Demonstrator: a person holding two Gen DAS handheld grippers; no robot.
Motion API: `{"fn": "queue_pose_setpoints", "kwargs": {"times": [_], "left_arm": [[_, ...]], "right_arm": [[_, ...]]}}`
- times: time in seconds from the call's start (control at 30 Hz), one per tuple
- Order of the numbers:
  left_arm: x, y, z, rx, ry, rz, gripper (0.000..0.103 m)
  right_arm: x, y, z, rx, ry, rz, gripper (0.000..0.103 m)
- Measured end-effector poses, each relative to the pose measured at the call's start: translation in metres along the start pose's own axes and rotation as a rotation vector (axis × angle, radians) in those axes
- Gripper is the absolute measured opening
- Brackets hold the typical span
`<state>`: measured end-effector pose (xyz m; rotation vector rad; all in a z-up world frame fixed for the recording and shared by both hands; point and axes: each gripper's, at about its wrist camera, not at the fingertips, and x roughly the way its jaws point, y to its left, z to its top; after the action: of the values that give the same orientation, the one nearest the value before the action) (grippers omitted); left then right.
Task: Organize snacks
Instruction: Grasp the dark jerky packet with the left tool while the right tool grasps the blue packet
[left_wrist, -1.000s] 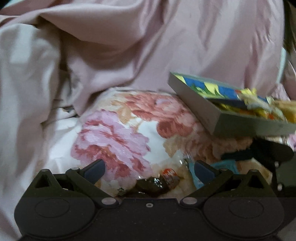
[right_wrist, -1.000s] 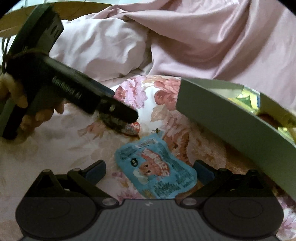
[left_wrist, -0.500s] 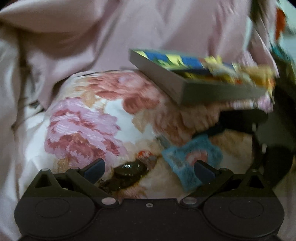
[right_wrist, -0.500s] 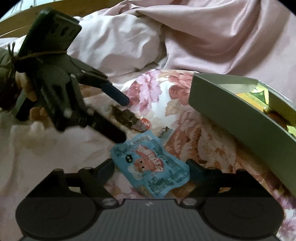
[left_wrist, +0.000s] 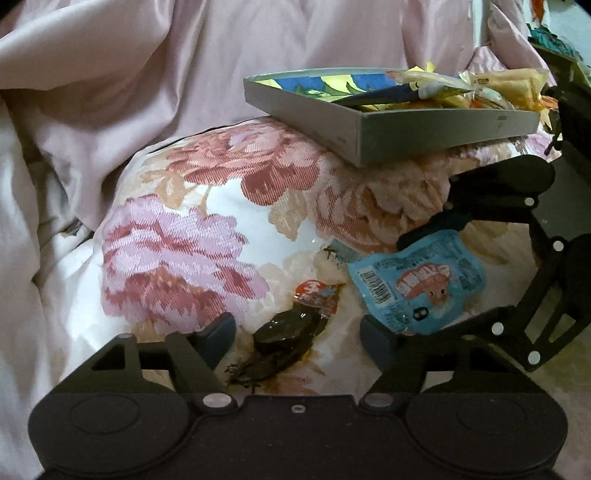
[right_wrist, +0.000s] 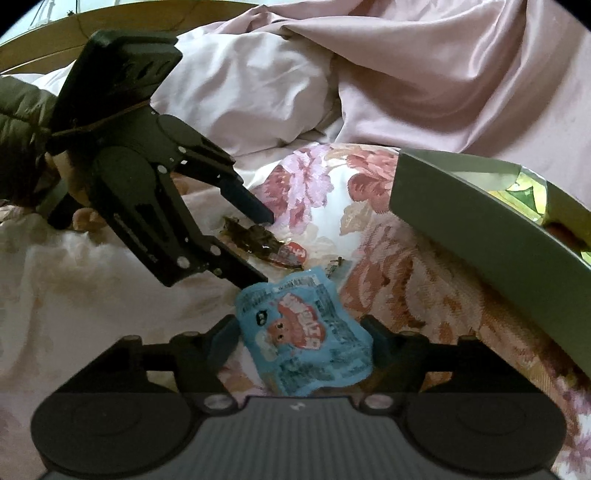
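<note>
Right wrist view: the right tool (right_wrist: 299, 338) straddles the blue packet (right_wrist: 304, 341), spread, unclenched. Left tool (left_wrist: 297, 334) gapes around the dark snack (left_wrist: 286, 338) beside that packet. Clench low, then lift to the box (right_wrist: 480, 229) beyond the packet.

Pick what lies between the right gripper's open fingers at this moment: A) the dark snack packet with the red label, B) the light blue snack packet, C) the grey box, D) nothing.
B: in the right wrist view, the light blue snack packet lies on the floral cover between the open fingers of the right gripper.
</note>
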<state>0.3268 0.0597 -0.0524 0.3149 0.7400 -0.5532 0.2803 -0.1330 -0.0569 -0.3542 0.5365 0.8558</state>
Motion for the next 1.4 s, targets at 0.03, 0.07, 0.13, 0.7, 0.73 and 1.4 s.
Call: {"fn": "queue_pose_setpoints", "kwargs": {"times": [0.03, 0.07, 0.13, 0.7, 0.73, 1.4], "left_arm": [[-0.001, -0.001, -0.001, -0.022, 0.002, 0.0, 0.069], [-0.002, -0.003, -0.002, -0.049, 0.006, 0.005, 0.068], [-0.005, -0.008, -0.004, -0.092, 0.016, 0.026, 0.064], [-0.049, -0.107, -0.024, -0.461, 0.085, 0.179, 0.047], [-0.054, -0.115, -0.026, -0.462, 0.082, 0.185, 0.047], [-0.064, -0.143, -0.04, -0.449, -0.044, 0.252, 0.086]], "right_arm": [[-0.002, 0.0, 0.0, 0.004, 0.007, -0.002, 0.07], [-0.004, 0.001, 0.0, 0.011, 0.017, -0.007, 0.068], [-0.009, 0.002, -0.001, 0.028, 0.033, -0.019, 0.062], [-0.097, 0.035, -0.044, 0.211, 0.197, -0.152, 0.057], [-0.101, 0.037, -0.045, 0.213, 0.206, -0.154, 0.058], [-0.1, 0.053, -0.055, 0.184, 0.14, -0.274, 0.092]]}}
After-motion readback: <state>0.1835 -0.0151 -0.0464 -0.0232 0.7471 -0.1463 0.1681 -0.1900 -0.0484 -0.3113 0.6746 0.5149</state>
